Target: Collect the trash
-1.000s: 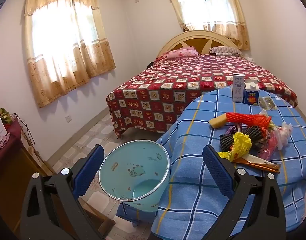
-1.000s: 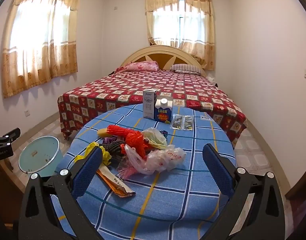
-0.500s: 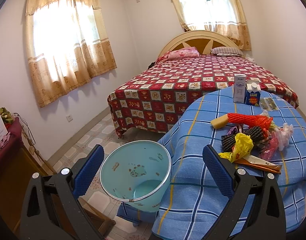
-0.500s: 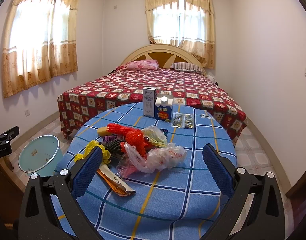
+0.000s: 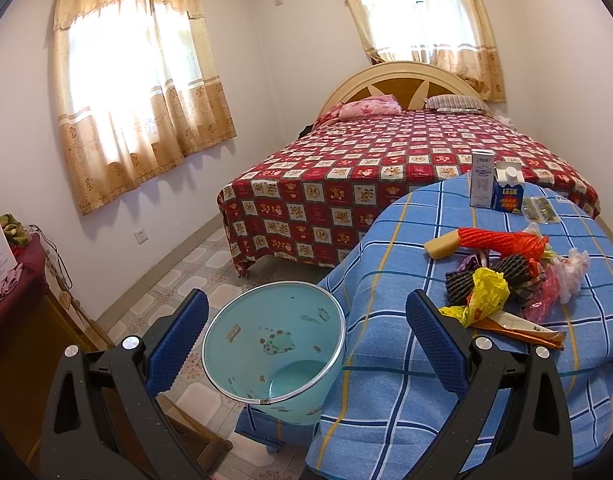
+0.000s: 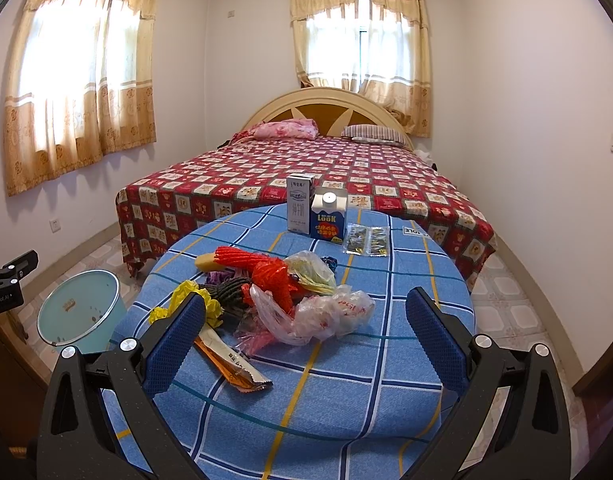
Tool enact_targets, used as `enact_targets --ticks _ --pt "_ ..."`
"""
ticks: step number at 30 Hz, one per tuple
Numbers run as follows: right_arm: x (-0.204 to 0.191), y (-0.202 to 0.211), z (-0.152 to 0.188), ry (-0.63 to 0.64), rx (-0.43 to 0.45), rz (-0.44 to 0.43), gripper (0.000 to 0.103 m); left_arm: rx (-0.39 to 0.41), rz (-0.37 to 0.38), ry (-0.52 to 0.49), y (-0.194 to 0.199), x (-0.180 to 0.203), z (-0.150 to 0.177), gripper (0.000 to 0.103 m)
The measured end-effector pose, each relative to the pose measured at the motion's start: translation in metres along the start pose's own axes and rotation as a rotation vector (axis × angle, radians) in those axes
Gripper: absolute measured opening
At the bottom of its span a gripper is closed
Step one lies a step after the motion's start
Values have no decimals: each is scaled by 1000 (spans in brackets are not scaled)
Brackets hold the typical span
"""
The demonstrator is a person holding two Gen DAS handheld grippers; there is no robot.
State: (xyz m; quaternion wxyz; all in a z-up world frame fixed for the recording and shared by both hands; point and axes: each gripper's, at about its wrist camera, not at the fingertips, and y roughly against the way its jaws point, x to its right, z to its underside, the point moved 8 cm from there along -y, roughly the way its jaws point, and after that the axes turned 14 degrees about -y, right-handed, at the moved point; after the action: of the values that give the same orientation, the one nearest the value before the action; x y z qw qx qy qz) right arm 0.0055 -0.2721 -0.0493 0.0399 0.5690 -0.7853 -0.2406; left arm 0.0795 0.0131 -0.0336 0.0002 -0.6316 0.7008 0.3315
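Observation:
A pile of trash (image 6: pixel 282 292) lies on the round table with the blue checked cloth (image 6: pixel 346 392): red foam netting (image 6: pixel 266 268), clear plastic bags (image 6: pixel 326 312), a yellow bag (image 6: pixel 194 300), black netting and an orange wrapper (image 6: pixel 230 364). The pile also shows in the left wrist view (image 5: pixel 502 276). A light blue trash bin (image 5: pixel 274 344) stands tilted left of the table; it also shows in the right wrist view (image 6: pixel 82 308). My left gripper (image 5: pixel 306 344) is open over the bin. My right gripper (image 6: pixel 306 340) is open, just short of the pile.
Two cartons (image 6: pixel 318 212) and foil sachets (image 6: pixel 366 240) stand at the table's far side. A bed with a red patterned cover (image 6: pixel 306 176) is behind. A wooden cabinet (image 5: pixel 18 320) is at the left. Tiled floor (image 5: pixel 178 272) lies between bed and bin.
The left wrist view has shifted slightly, so the bin sits a little more centred between the fingers. The right gripper has barely moved. Both stay open.

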Motion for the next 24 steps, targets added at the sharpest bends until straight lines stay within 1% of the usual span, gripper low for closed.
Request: enact_targets --ticks 24 --pt "-2 1 6 -1 -6 -2 98 -2 -8 3 2 -4 0 97"
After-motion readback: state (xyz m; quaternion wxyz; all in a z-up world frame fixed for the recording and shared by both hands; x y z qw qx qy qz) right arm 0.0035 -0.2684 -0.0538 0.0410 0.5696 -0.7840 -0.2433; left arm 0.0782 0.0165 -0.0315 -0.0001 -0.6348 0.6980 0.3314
